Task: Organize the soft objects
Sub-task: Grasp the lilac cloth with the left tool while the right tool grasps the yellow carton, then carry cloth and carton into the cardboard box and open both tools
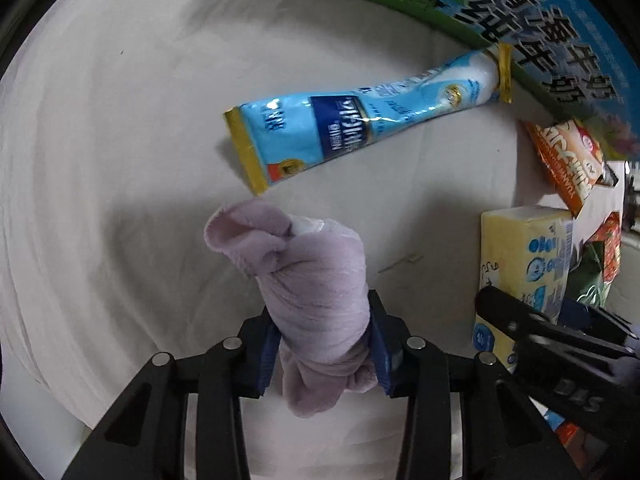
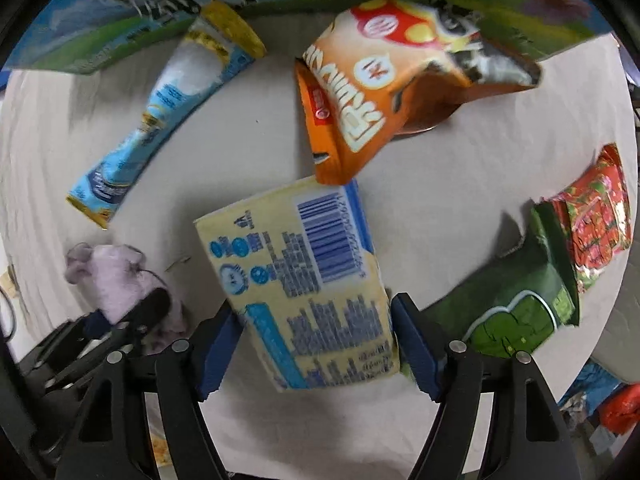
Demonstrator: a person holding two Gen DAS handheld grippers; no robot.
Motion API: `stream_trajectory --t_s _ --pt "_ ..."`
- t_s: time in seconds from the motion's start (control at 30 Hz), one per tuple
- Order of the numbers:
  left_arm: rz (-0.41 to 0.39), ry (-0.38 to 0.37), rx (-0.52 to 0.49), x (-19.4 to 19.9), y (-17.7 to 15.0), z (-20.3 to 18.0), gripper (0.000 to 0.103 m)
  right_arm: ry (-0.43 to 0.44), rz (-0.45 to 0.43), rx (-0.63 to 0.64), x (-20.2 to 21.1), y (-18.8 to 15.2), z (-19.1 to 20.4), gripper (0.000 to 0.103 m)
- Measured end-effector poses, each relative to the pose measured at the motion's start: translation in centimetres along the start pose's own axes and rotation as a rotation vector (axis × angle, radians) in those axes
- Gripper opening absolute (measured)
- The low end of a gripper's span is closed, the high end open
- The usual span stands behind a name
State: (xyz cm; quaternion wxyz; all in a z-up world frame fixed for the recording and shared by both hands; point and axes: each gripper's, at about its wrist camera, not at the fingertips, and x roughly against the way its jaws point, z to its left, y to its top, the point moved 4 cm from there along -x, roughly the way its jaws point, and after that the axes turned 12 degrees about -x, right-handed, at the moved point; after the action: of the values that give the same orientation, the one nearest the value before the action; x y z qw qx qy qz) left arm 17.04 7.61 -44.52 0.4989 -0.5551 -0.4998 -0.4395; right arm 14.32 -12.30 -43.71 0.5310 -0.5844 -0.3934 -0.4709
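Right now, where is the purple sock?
The purple sock is clamped in the left tool, above the white cloth, near the blue Nestle sachet.

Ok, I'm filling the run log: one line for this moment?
left gripper: shut on purple cloth | right gripper: shut on yellow tissue pack | both lifted above white tabletop

soft fleece cloth point(image 1: 316, 280): lilac | tissue pack point(image 2: 308, 280): pale yellow, blue print, barcode | snack bag point(image 2: 376, 92): orange | crinkly pouch point(image 2: 516, 316): dark green | table point(image 1: 120, 140): white
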Motion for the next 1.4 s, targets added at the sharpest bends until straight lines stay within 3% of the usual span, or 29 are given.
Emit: stream_trajectory --t_s 0.17,0.47,0.63,0.87,1.17,1.4 --pt "-0.05 0.069 -0.017 1.2 -0.3 -2.1 0.034 -0.005 -0.037 0.012 -2.1 -1.1 1.3 0.071" --pt "-0.232 0.157 -0.029 10.1 -3.9 -3.9 0.034 0.117 -0.128 0.059 2.3 -6.5 0.1 0.066" --pt "-0.332 0.143 -0.05 16.7 -4.6 -5.7 0.034 0.18 -0.189 0.093 7.2 -7.6 -1.5 0.066" --pt "-0.435 0.087 -0.111 23.6 -3.0 -8.7 0.034 0.251 -0.276 0.103 18.4 -7.7 -3.8 0.066" --pt "-0.463 -0.001 -0.218 26.4 6.7 -10.4 0.034 0.304 -0.377 0.039 27.0 -4.2 -5.8 0.066" --pt "-0.371 -0.048 -0.271 24.4 16.8 -9.7 0.034 0.243 -0.416 -0.055 27.4 4.2 -5.2 0.066"
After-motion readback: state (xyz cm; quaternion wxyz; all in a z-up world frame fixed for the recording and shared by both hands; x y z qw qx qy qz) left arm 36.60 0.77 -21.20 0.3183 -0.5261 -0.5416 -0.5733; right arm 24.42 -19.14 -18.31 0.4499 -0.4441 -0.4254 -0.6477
